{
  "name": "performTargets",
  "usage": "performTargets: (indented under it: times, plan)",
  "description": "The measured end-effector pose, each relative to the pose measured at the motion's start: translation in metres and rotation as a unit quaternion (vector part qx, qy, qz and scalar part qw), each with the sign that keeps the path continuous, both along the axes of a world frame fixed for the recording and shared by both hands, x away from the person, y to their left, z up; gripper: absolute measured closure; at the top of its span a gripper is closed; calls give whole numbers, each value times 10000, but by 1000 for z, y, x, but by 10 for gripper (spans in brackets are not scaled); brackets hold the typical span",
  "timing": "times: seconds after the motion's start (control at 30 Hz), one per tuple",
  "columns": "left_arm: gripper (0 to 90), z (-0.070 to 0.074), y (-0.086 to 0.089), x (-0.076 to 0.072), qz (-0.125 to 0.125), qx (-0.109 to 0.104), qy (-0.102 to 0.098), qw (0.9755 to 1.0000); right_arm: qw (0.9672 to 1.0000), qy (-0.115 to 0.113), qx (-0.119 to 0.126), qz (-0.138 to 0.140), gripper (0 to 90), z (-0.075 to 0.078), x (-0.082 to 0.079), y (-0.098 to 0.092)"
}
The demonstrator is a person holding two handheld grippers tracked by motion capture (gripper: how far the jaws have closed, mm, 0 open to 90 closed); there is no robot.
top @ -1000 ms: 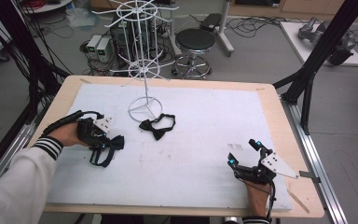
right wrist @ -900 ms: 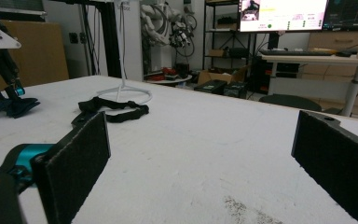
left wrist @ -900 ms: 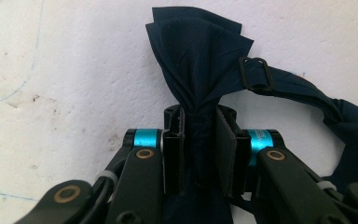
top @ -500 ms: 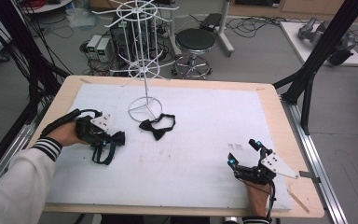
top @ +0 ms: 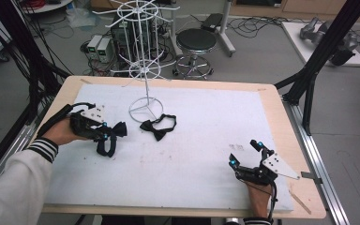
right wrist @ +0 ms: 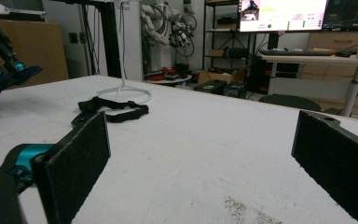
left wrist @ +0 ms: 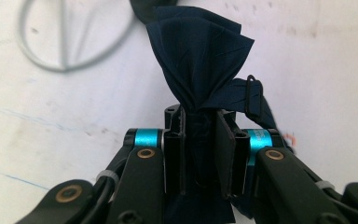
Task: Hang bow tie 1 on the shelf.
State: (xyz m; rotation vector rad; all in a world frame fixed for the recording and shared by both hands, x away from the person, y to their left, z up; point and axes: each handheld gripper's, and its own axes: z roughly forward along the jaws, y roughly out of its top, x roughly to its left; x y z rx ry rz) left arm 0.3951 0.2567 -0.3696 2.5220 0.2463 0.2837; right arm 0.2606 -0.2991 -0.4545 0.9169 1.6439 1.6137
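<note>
On the table [top: 206,192], a bow tie [top: 158,127] lies just before the rack [top: 144,70], tongs at each side

Matt navy cloth bow tie [left wrist: 200,60]; white wire metal stand [top: 143,61].

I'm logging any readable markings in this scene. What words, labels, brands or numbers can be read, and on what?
No text can be read in these pictures.
Monitor behind the table, right gripper view: coloured window content, too small and blurred to read.
Left gripper, bow tie, wire stand: no lettering visible.
</note>
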Motion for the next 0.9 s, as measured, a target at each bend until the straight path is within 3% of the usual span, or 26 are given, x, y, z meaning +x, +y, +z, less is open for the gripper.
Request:
performTargets:
  times: [0.07, 0.1, 0.47, 0.5, 0.53, 0.57, 0.7, 0.77, 0.8, 0.9]
  plan:
    - [745, 5, 2, 0, 73, -219, -2, 9997, 10000, 5, -6, 0, 36, 0, 0, 0]
    - [746, 9, 3, 1, 186, -476, -33, 9987, 10000, 8, -3, 0, 36, 0, 0, 0]
    - [746, 24, 5, 0, 477, -1169, -205, 9918, 10000, 11, 0, -1, 36, 0, 0, 0]
    - [746, 25, 5, 0, 497, -1271, -214, 9904, 10000, 13, -2, -1, 36, 0, 0, 0]
    - [746, 27, 7, -1, 547, -1463, -254, 9874, 10000, 10, -2, -1, 36, 0, 0, 0]
    - [746, 27, 7, -1, 547, -1463, -254, 9874, 10000, 10, -2, -1, 36, 0, 0, 0]
    - [746, 31, 11, -2, 596, -1875, -254, 9801, 10000, 9, -2, 0, 36, 0, 0, 0]
    - [746, 35, 13, -3, 673, -2156, -291, 9737, 10000, 11, 0, 0, 36, 0, 0, 0]
    - [746, 35, 13, -3, 673, -2156, -291, 9737, 10000, 10, -2, 0, 36, 0, 0, 0]
    - [746, 40, 16, -4, 754, -2335, -365, 9687, 10000, 6, -5, 0, 36, 0, 0, 0]
